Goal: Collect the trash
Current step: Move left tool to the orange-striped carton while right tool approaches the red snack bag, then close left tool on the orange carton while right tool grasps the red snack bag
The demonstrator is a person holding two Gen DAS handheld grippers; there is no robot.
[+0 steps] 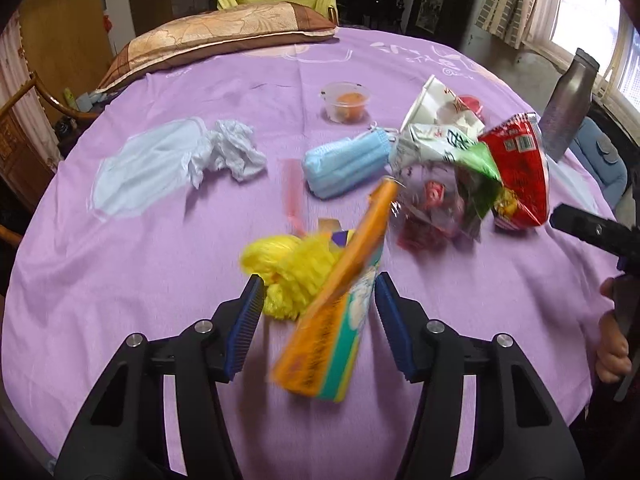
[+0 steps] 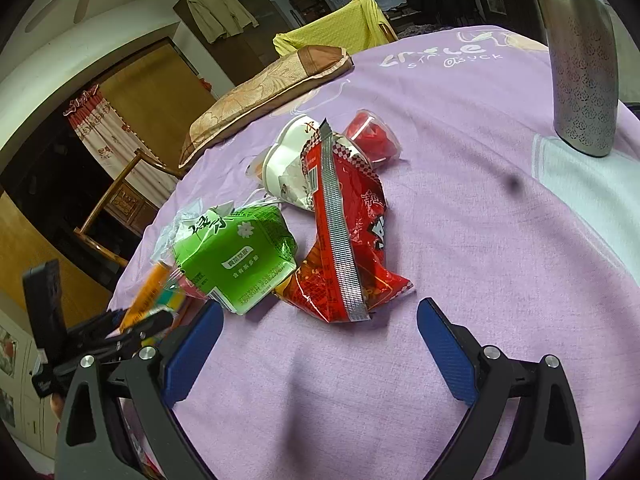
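Trash lies on a purple bedsheet point(image 1: 120, 264). In the left wrist view my left gripper point(image 1: 318, 300) is open; a blurred orange-and-teal box point(image 1: 340, 304) sits tilted between its jaws, touching neither pad, beside a yellow plastic bag point(image 1: 288, 272). Beyond lie a blue face mask point(image 1: 344, 164), crumpled tissue point(image 1: 232, 152), a green wrapper point(image 1: 452, 160) and a red snack bag point(image 1: 520, 168). My right gripper point(image 2: 320, 316) is open and empty, just short of the red snack bag point(image 2: 348, 240) and the green carton point(image 2: 240, 256).
A plastic cup with orange food point(image 1: 346, 102), a crushed white paper cup point(image 2: 292, 164) and a red-filled cup point(image 2: 372, 136) lie farther back. A metal bottle point(image 2: 580, 60) stands at the right. A pillow point(image 1: 216, 36) lies at the bed's far end.
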